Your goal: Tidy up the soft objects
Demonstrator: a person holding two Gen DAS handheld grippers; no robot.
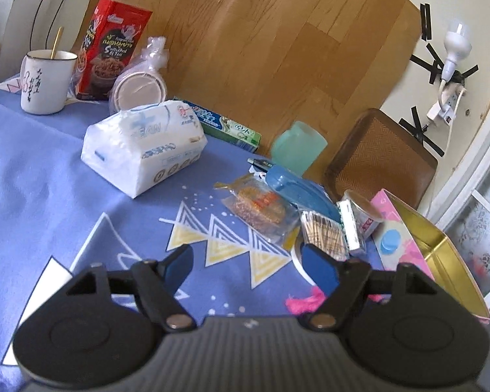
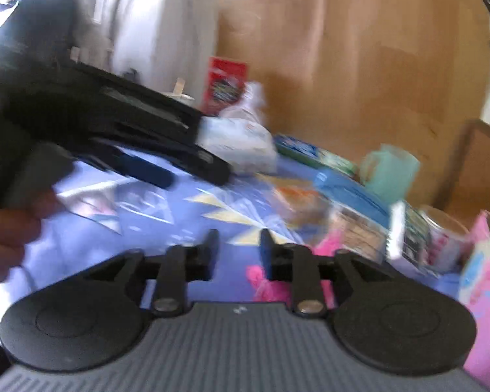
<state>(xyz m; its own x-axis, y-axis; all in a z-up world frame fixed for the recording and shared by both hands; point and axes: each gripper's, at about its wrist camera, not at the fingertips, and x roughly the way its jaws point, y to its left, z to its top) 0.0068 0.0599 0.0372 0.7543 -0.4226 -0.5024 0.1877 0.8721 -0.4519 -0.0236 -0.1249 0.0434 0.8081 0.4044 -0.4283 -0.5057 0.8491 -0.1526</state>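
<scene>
Nothing soft is held yet, so most of the sorting looks left to do.

From the left wrist view, the left tongs [image 1: 246, 263] are seen wide open and empty above the blue tabletop [image 1: 42, 176]. The white tissue pack [image 1: 143, 145] is used as the landmark. A pink fluffy thing [image 1: 302, 302] lies well apart from the tissue pack, close by the tongs. A gold tin [image 1: 441, 248] sits past the pink fluffy thing, farther from the tissue pack. A snack bag [image 1: 261, 209] lies between the tissue pack and the tin.

From the right wrist view, all is blurred. The right tongs [image 2: 239, 248] are seen a little open with nothing between them. The pink fluffy thing [image 2: 264, 281] is seen just beyond them, far from the tissue pack [image 2: 241, 145].
</scene>
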